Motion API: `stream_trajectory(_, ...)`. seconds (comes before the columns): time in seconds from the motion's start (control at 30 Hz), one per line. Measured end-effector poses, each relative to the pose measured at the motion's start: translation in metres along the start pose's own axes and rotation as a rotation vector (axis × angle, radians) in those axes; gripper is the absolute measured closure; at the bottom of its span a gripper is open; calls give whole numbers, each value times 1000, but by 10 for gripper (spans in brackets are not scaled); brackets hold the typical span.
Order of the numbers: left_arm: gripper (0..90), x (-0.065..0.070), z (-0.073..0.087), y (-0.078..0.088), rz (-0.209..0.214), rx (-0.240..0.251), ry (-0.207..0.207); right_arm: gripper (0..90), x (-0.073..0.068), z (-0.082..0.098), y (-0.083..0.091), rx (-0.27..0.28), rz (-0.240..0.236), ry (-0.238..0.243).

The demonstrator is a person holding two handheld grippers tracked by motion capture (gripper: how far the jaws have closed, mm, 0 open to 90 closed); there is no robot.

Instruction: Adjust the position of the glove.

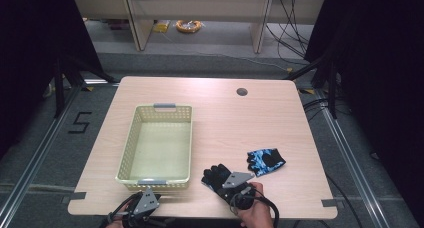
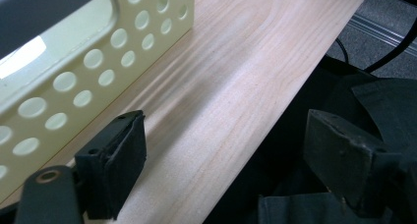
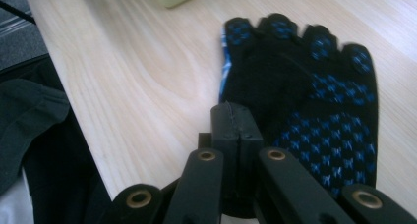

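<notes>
Right gripper point(image 3: 231, 130) pinched tight on black glove point(image 3: 305, 101), left gripper point(image 2: 223, 160) wide open, empty; thin fabric hold likely to slip when lifted off surface point(image 1: 240, 118).

Your left tool point(image 2: 226, 165) sits with its two black jaws spread wide apart and nothing between them. The left jaw hangs over the pale wood worktop point(image 2: 221, 86); the right jaw is past the worktop's edge, over dark fabric point(image 2: 344, 101). A cream basket point(image 2: 88, 62) with round holes in its wall stands just left of the left jaw.
</notes>
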State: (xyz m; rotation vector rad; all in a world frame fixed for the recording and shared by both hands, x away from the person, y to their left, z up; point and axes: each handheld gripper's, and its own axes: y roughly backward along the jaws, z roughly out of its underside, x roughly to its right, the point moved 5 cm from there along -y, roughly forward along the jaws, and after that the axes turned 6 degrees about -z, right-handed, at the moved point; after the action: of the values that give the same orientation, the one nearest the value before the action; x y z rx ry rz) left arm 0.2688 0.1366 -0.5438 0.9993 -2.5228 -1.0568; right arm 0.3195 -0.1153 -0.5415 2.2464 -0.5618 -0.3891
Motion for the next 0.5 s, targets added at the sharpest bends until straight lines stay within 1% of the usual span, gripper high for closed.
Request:
stream_trajectory(0.03, 160, 0, 0, 0, -3, -3, -4, 900, 2, 2, 2, 6, 2, -12)
stream_trajectory(0.07, 160, -2, -1, 1, -5, -2, -40, 900, 4, 4, 3, 8, 0, -3)
stream_trajectory(0.1, 160, -2, -1, 1, -5, 0, -36, 900, 6, 5, 6, -1, -4, -7)
stream_trajectory(0.13, 160, -2, -1, 0, -6, 0, -36, 900, 7, 7, 6, 17, 3, -12)
stream_trajectory(0.17, 160, -2, -1, 0, -6, 0, -36, 900, 7, 7, 6, 17, 3, -12)
stream_trajectory(0.2, 160, 0, 0, 0, 5, -3, 2, 900, 9, 10, 10, 11, 4, -18)
stream_trajectory(0.23, 160, 0, 0, 0, 5, -3, 2, 900, 9, 10, 10, 11, 4, -18)
stream_trajectory(0.27, 160, -2, 0, 1, -5, -5, -19, 900, 12, 13, 14, 5, 0, -32)
stream_trajectory(0.3, 160, -1, 0, 1, -5, -6, 0, 900, 13, 15, 15, 5, 22, -55)
stream_trajectory(0.33, 160, -1, 0, 1, -5, -6, 0, 900, 13, 15, 15, 5, 22, -55)
stream_trajectory(0.37, 160, 0, 0, 1, 0, -5, -3, 900, 16, 16, 17, 3, 16, -40)
stream_trajectory(0.4, 160, 0, 0, 1, -1, -4, -8, 900, 18, 17, 19, 6, 17, -50)
stream_trajectory(0.43, 160, 0, 0, 1, 2, 0, -2, 900, 20, 18, 20, 15, 26, -47)
stream_trajectory(0.47, 160, -1, 0, 1, -4, -4, -9, 900, 21, 21, 23, 3, 28, -60)
stream_trajectory(0.5, 160, -1, 0, 1, -4, -4, -9, 900, 21, 21, 23, 3, 28, -60)
